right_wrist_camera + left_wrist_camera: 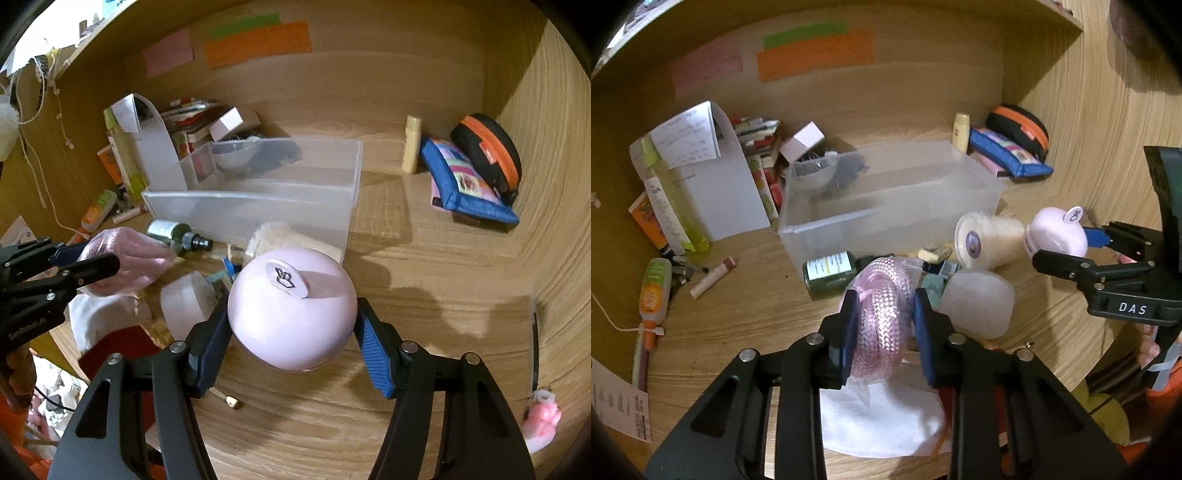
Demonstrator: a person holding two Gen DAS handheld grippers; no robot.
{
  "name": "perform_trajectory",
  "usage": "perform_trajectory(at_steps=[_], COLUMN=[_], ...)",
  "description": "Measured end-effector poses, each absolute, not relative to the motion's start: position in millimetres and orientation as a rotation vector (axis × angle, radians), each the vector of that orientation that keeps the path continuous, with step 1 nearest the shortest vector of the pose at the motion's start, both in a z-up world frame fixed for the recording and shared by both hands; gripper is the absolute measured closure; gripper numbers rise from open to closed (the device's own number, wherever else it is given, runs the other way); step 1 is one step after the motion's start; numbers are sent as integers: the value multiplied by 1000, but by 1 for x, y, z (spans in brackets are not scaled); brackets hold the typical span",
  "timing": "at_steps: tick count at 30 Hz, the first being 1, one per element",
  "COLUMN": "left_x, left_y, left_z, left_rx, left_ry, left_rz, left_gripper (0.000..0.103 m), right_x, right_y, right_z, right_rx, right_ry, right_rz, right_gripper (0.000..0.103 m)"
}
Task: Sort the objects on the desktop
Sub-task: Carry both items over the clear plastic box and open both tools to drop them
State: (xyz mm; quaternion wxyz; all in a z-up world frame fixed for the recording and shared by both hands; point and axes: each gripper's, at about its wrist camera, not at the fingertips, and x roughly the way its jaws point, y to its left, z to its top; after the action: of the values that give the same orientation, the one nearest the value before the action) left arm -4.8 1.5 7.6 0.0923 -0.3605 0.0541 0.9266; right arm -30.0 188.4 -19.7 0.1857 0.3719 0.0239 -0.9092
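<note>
Left wrist view shows the left gripper (884, 325) clenched on a pink braided coil in a clear bag (882, 314); both blue pads (849, 332) press on its sides, and the coil is lifted a little above the wooden desk (738, 321). Under it lies a white cloth (879, 417). Just behind the coil a dark green bottle (827, 273) lies on its side, and a translucent white lid (979, 302) sits to the right of the gripper. A clear plastic bin (886, 206) stands further back, near the middle of the desk.

From the right wrist view, the right gripper (291, 343) is grasping a round lilac jar (291, 314) with a small white tag on top. The blue pads (373, 354) touch its left and right sides, and the jar seems raised above the desk. The clear bin is behind it, and a blue pouch (465, 184) leans against an orange and black case (487, 151) at the far right. A cream tub (990, 240) lies on its side in front of the bin.
</note>
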Motion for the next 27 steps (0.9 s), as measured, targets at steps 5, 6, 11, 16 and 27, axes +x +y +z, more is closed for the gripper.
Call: perform_trajectory(at_steps=[5,6,11,16,27], left_x=[5,5,6,0,-36], left_y=[-3,-4,-11,-20,-38], left_z=[27,30,47,63,81], left_rx=[-987,-974,-908,-856,-846], left_ry=[125,120,96,59,-34], left_rz=[2779,2784,2814,2837,2852], left_gripper=[74,74,74,74,74], right_x=[-32,-32,-35,-38,-61], right_y=[183,181,173,165,156], right_z=[-3,1,15,27,46], right_rx=[990,976,929,892,843], right_ry=[87,93,127,161,183], right_rz=[-2565,-2564,-2564,-2562,-2562], right_gripper=[42,42,42,42,42])
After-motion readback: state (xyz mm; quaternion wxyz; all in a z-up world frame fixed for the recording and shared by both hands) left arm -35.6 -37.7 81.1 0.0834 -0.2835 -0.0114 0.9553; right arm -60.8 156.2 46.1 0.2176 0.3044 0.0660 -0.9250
